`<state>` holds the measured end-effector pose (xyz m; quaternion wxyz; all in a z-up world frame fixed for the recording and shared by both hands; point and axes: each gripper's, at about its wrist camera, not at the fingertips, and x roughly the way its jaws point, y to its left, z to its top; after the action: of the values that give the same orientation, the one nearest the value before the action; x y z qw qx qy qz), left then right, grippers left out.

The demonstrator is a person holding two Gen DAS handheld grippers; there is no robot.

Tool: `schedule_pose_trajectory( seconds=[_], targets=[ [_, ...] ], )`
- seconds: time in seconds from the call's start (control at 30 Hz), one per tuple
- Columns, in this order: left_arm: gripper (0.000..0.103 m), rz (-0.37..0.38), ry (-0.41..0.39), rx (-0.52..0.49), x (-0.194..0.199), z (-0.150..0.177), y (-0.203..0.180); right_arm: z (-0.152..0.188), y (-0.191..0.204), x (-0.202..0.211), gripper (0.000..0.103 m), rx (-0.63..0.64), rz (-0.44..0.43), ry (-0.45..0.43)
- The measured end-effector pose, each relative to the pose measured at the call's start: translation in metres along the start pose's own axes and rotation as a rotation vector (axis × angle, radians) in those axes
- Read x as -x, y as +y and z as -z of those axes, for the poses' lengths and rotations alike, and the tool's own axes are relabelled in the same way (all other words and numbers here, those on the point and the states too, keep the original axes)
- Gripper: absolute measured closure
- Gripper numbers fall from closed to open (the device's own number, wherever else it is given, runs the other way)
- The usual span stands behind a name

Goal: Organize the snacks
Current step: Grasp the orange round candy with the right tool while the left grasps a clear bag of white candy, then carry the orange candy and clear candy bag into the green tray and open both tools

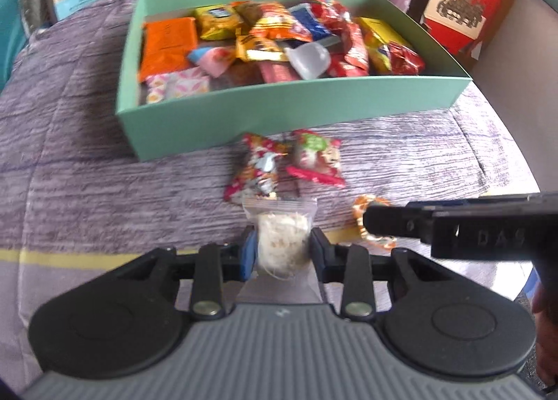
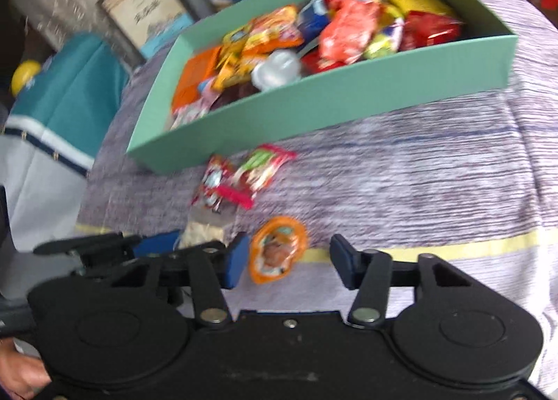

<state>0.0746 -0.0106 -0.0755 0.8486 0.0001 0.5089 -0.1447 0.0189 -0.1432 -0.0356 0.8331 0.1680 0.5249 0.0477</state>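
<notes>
Left gripper (image 1: 282, 253) is clamped on a small clear zip-lock bag of pale flaky snack (image 1: 283, 243), pads pressing its sides. The bag sits on the quilt just in front of the mint-green cardboard tray (image 1: 293, 110), nearer the camera than two red crinkly wrapped packets (image 1: 286, 162) lying by the tray's front wall.

Right gripper (image 2: 289, 260) is open around a round orange foil-lidded jelly cup (image 2: 277, 250): left pad about touching the cup's edge, right pad clear of it. The cup lies just right of the zip bag.

Handling, my guess: the bag is light, soft and slick, and its contents crush easily, so hold mid-body with little squeeze. The cup is stiff but rounded, so grip across its widest part or it will likely pop out.

The tray is already heaped with mixed foil packets, leaving little flat room.

Surface is a purple-grey striped quilted cover (image 1: 87, 173), soft and yielding. Boxes are stacked behind the tray, including a red printed carton (image 1: 467, 2).
</notes>
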Motion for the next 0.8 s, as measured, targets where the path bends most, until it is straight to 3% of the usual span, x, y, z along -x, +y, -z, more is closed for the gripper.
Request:
schedule_pose_trajectory(
  seconds=[0.1,0.2,0.3,0.43,0.63,0.8],
  targets=[
    [0.07,-0.011,-0.01,0.031,0.004,0.005,0.012,0.002,0.014,-0.006,0.058,0.049,0.015,0.02],
    [0.069,-0.021,-0.017,0.051,0.007,0.008,0.019,0.007,0.028,-0.01,0.071,0.138,0.064,0.011],
    [0.069,-0.026,-0.022,0.048,0.008,0.01,0.019,0.01,0.035,-0.011,0.075,0.183,0.08,0.004],
    [0.071,-0.044,-0.029,0.018,0.008,0.01,0.013,0.007,0.026,-0.006,0.075,0.125,0.05,0.012],
    [0.071,0.025,-0.037,0.033,0.019,0.0,0.011,0.001,0.006,0.017,0.075,0.049,0.033,-0.037],
    [0.071,0.07,-0.107,0.001,0.041,-0.024,-0.002,-0.012,-0.017,0.043,0.075,-0.018,0.029,-0.115]
  ],
)
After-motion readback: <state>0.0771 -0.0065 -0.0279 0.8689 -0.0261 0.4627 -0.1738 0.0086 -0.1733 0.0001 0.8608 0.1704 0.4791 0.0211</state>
